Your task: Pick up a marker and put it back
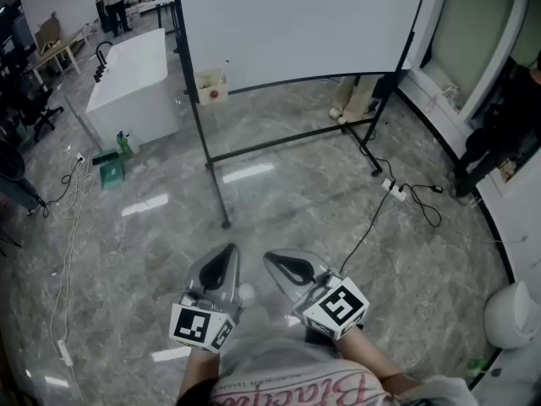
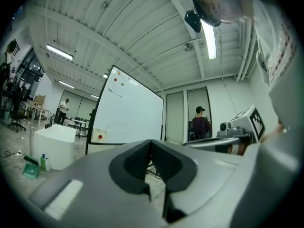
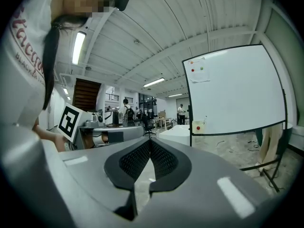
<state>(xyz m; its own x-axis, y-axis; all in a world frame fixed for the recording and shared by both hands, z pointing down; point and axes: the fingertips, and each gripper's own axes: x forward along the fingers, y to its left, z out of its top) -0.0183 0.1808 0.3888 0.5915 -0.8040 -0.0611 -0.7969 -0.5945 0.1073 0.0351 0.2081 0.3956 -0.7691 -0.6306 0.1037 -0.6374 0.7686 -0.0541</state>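
Observation:
A whiteboard [image 1: 296,24] on a black wheeled stand stands a few steps ahead. A small cream holder box [image 1: 211,85] with a red dot hangs at its lower left, with a marker [image 1: 224,68] sticking up out of it. Both grippers are held low in front of the person's body, far from the board. My left gripper [image 1: 225,256] is shut with nothing in it, its pads meeting at the tips [image 2: 151,144]. My right gripper [image 1: 277,263] is shut and empty too [image 3: 150,144]. The box [image 3: 198,126] also shows in the right gripper view, and the box [image 2: 100,136] in the left gripper view.
A white counter [image 1: 135,83] stands left of the board, with a green bottle and box [image 1: 112,169] on the floor by it. A power strip and black cable [image 1: 393,189] lie on the marble floor to the right. A person in black [image 1: 499,134] stands at the right wall.

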